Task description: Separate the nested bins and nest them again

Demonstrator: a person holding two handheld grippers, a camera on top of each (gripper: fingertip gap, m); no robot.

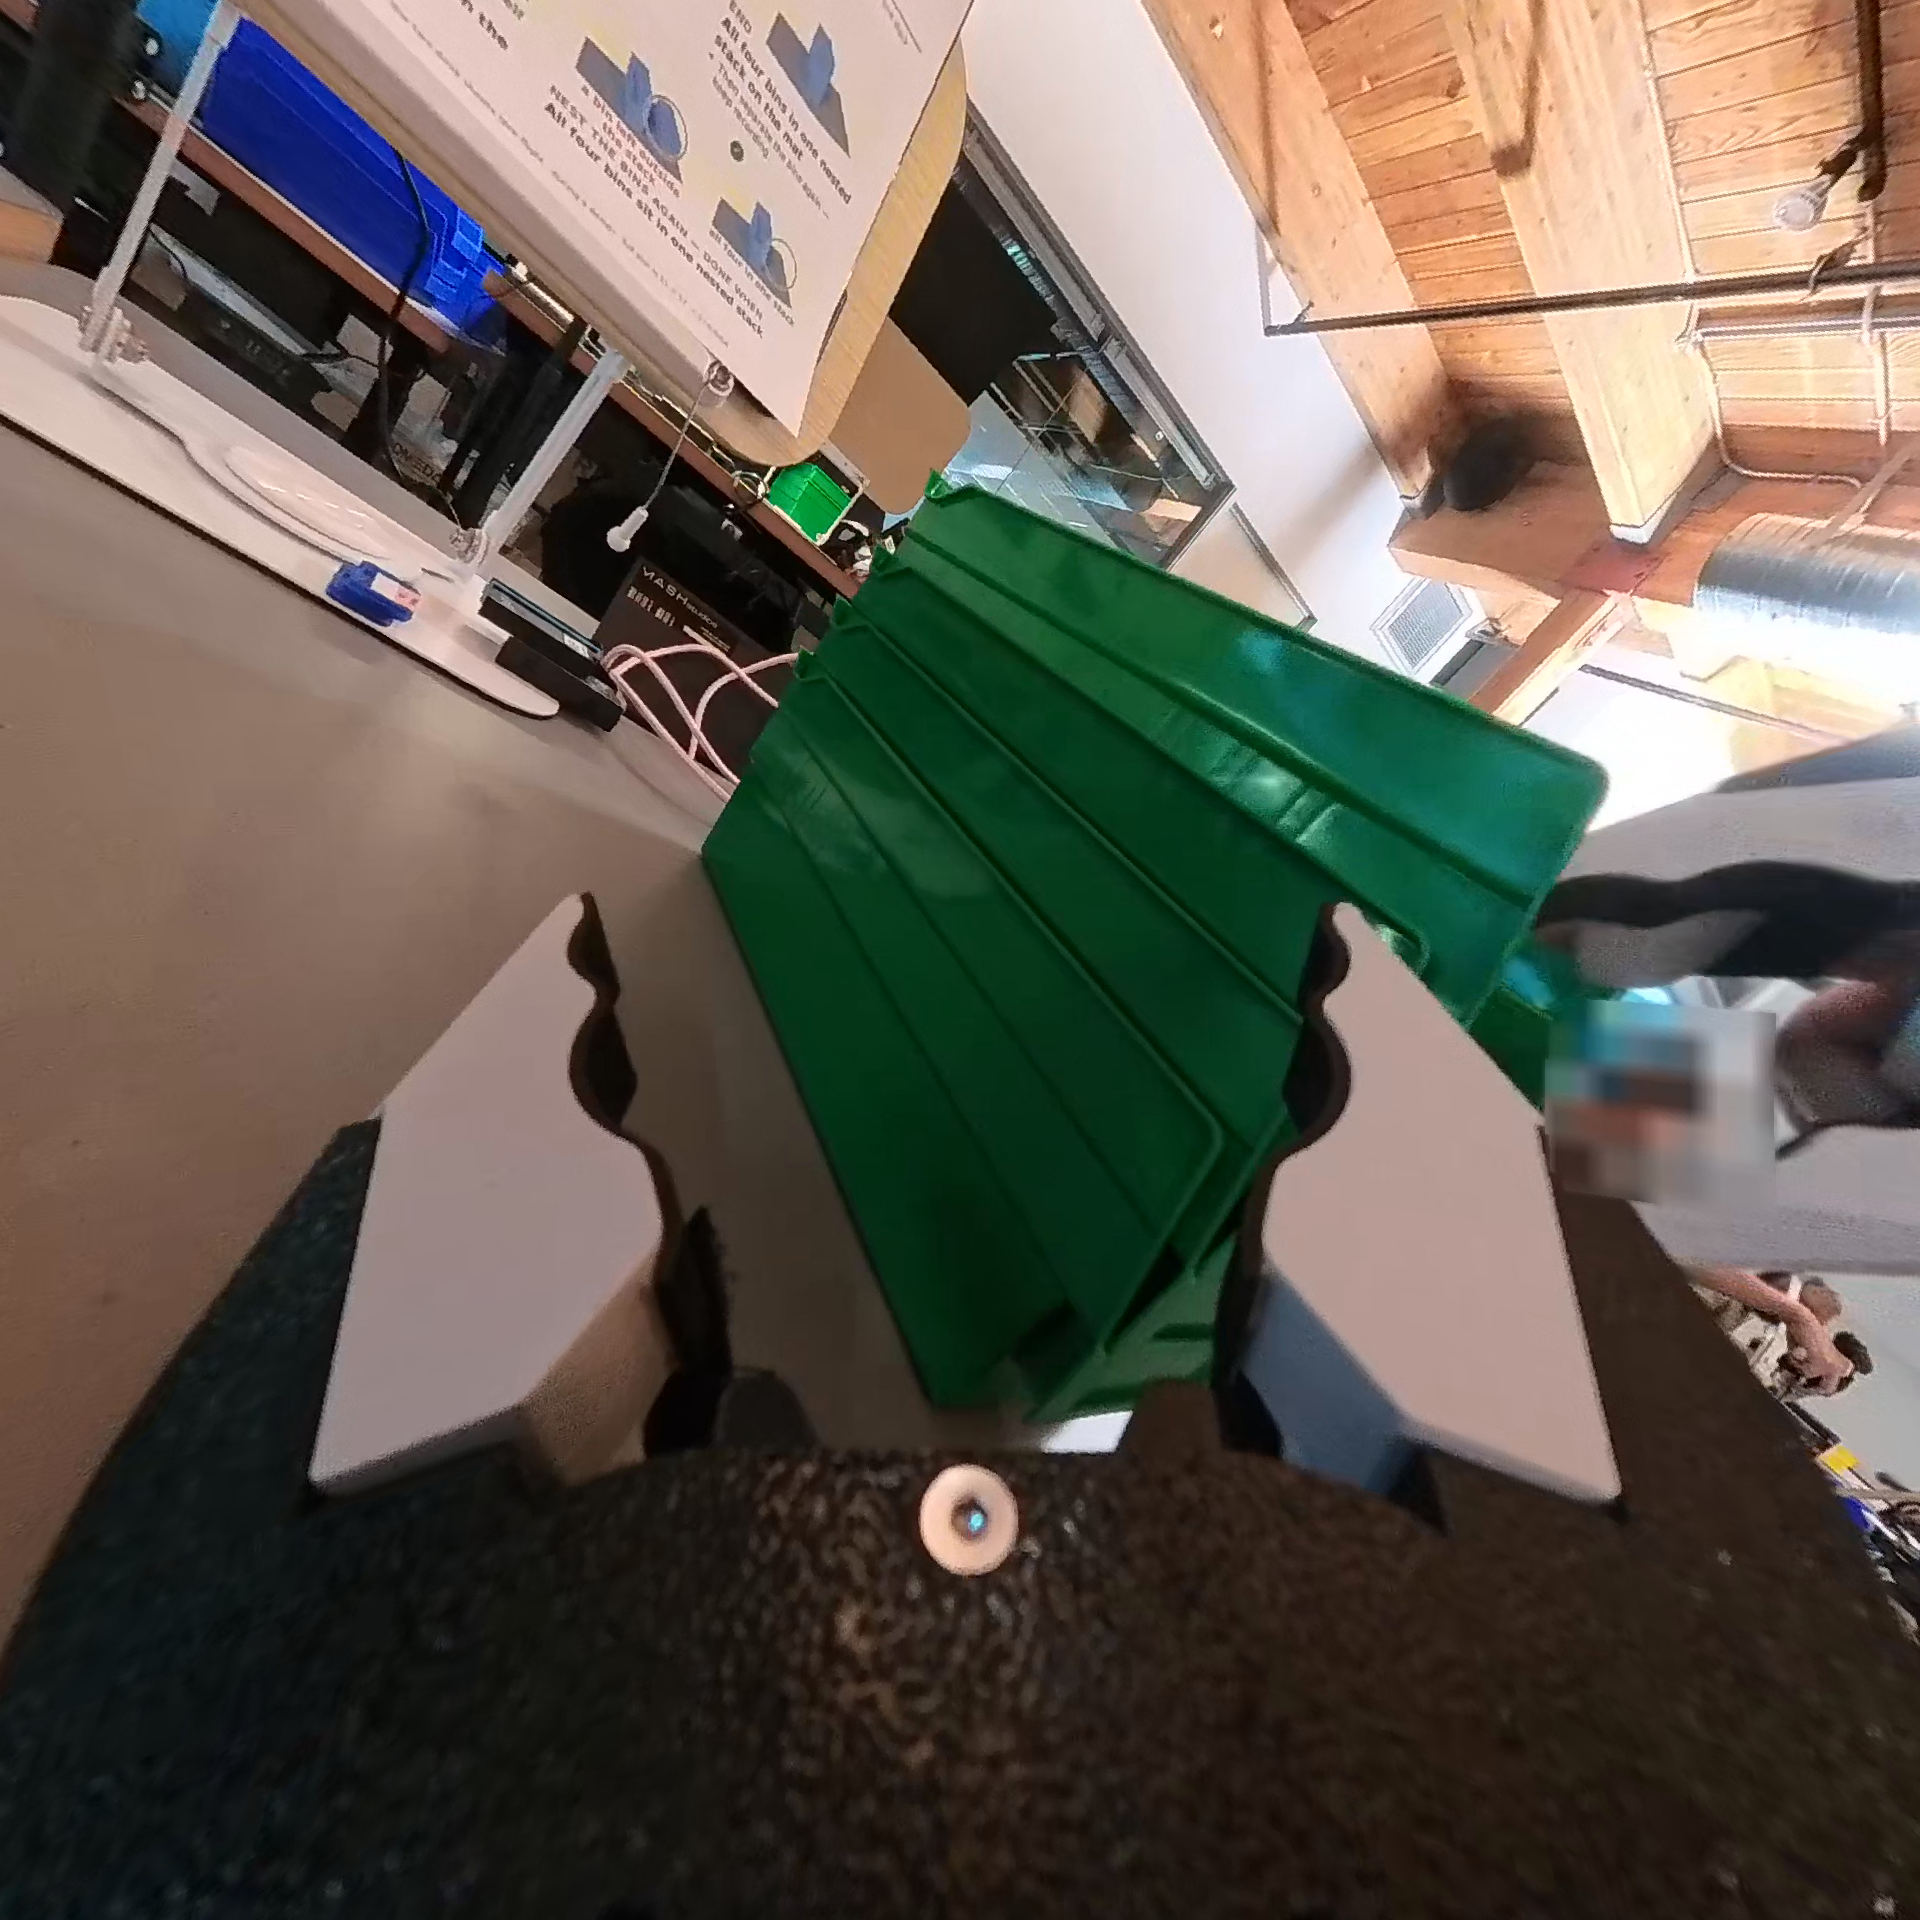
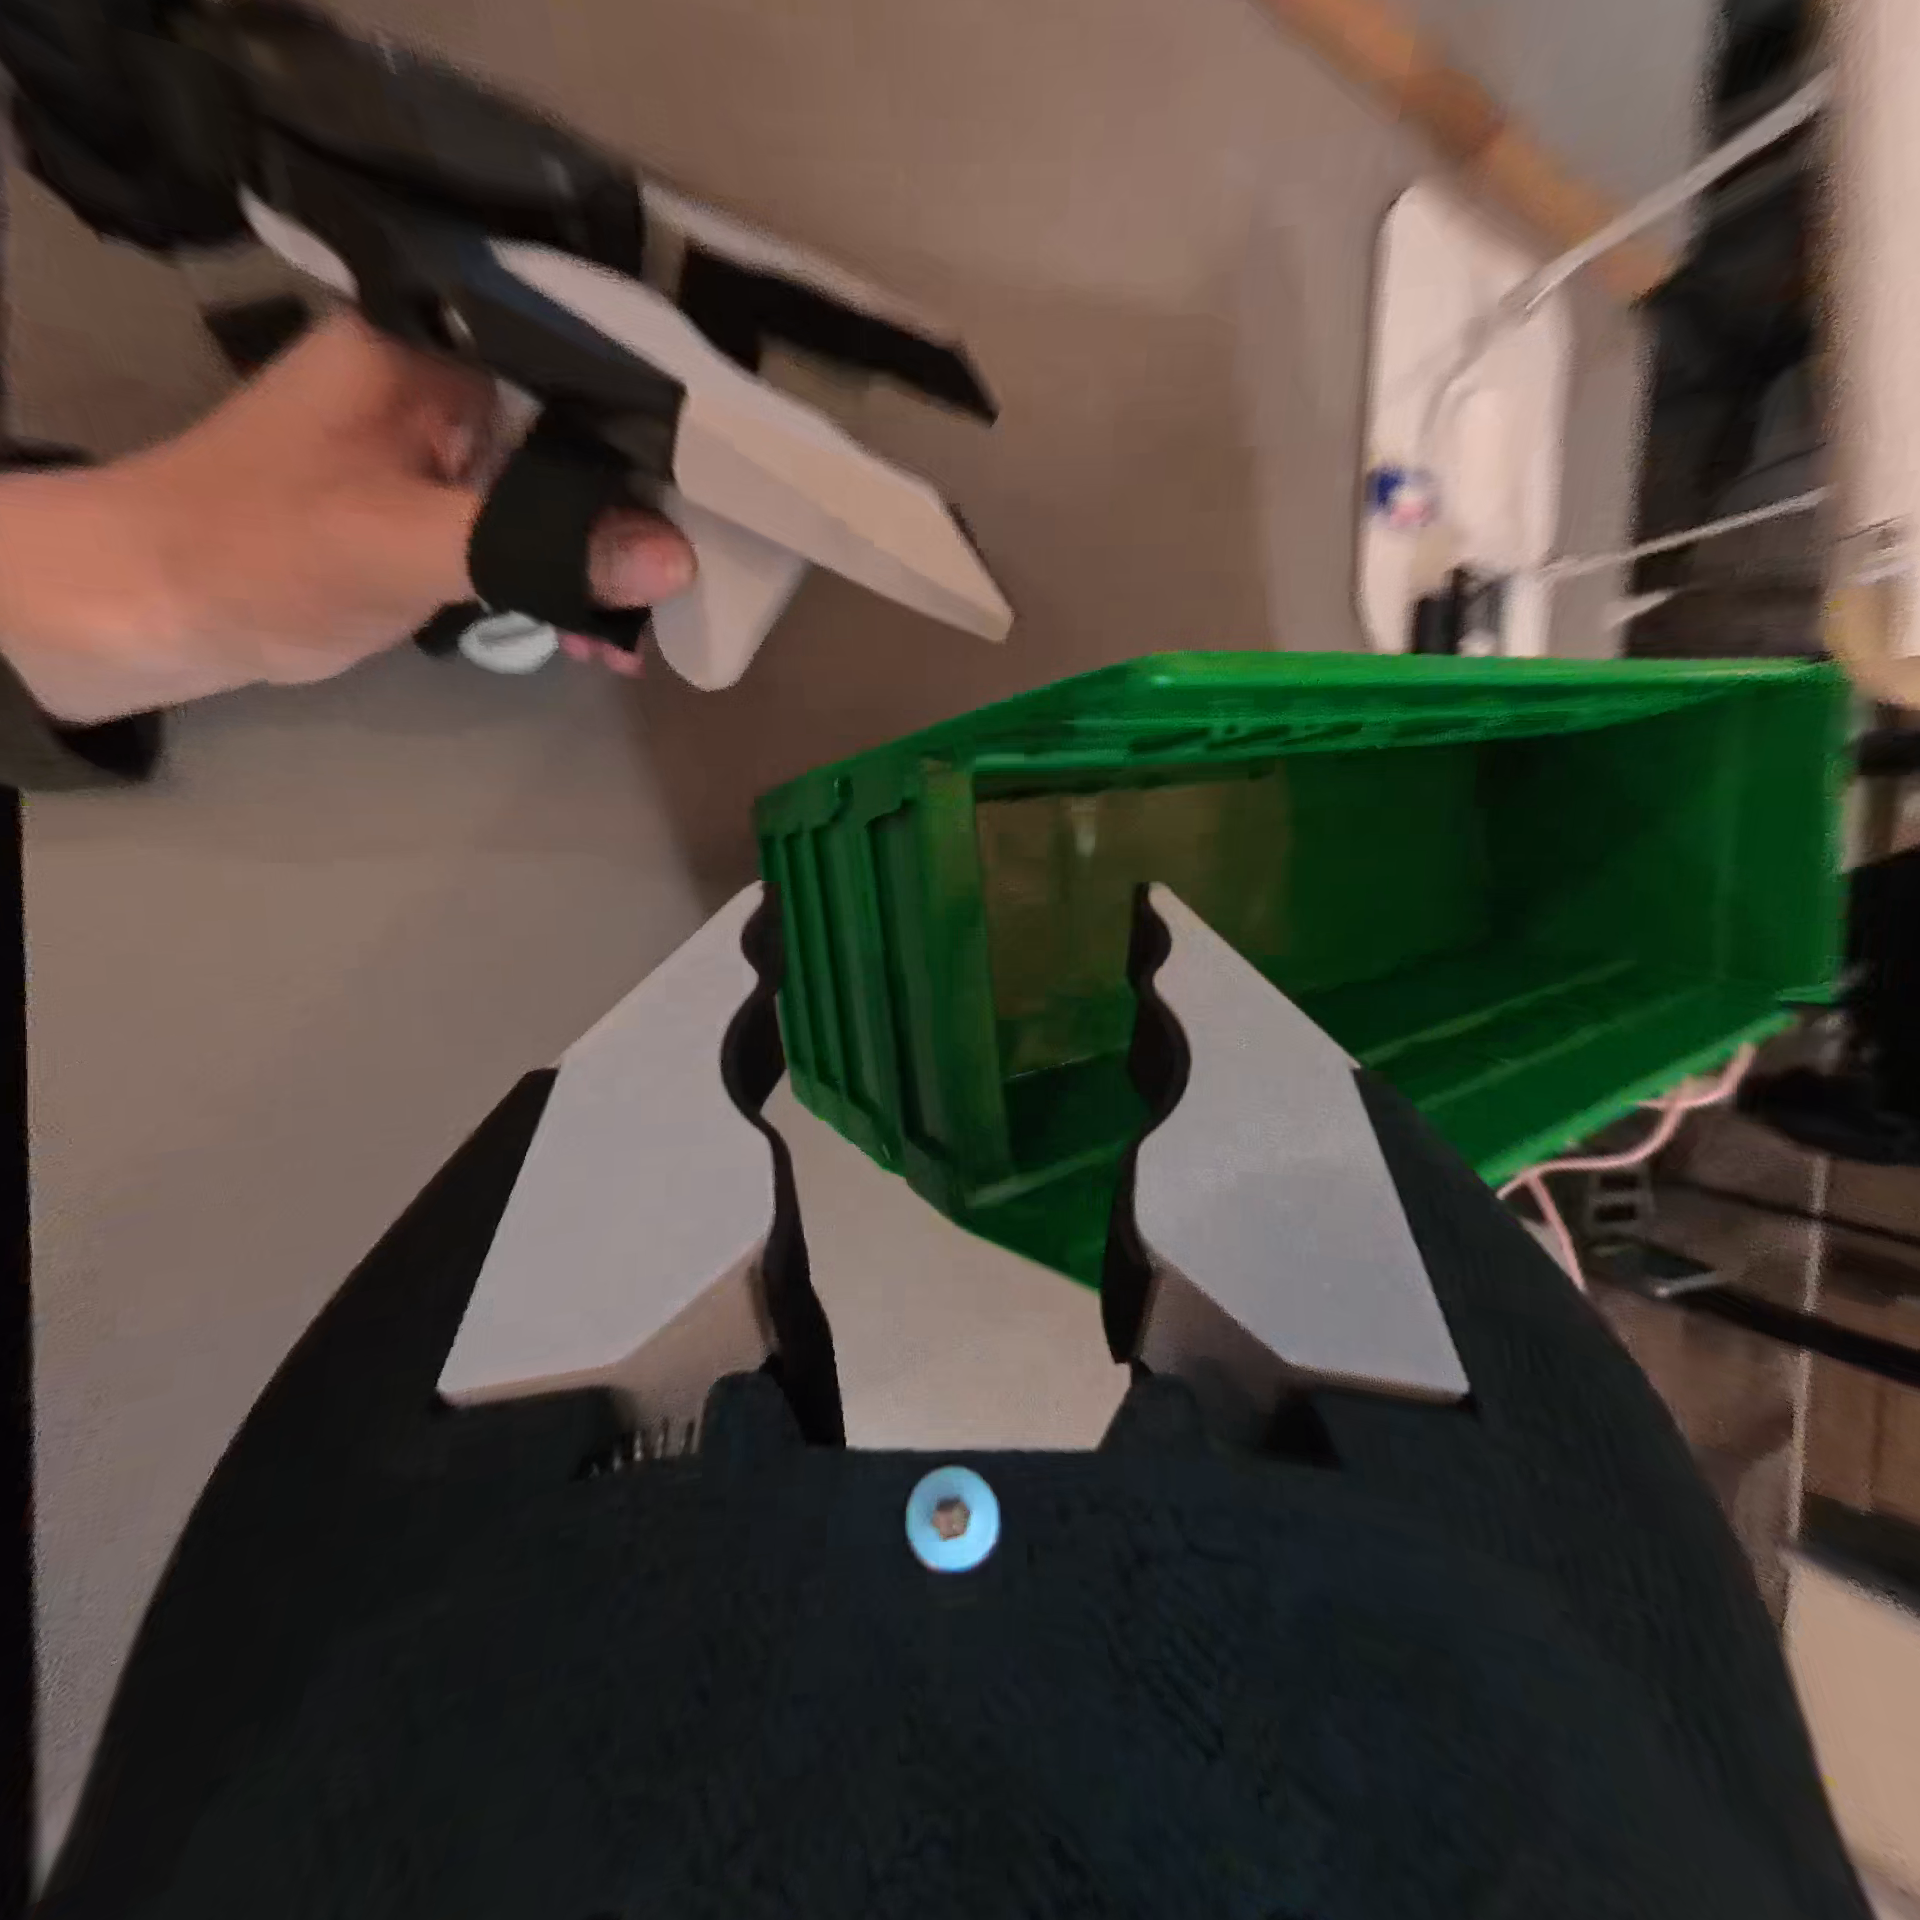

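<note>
The left hand-held gripper (image 1: pixel 956 1049), grainy black body with smooth pale fingers and wavy black pads, stands apart around the ribbed, glossy green plastic nested bins (image 1: pixel 1091 883), tilted above the matte grey surface (image 1: pixel 260 831). The right hand-held gripper (image 2: pixel 951 1049) is clamped on the bins' (image 2: pixel 1351 914) front wall. Beyond hangs a printed instruction sheet (image 1: pixel 727 156).

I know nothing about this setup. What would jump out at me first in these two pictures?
The bright green nested bins dominate both views, tipped up off the grey table. In the right wrist view, the right gripper straddles the stack's front end, though blur hides whether it grips. The left gripper, held in a person's hand, is open in the air, upper left.
</note>
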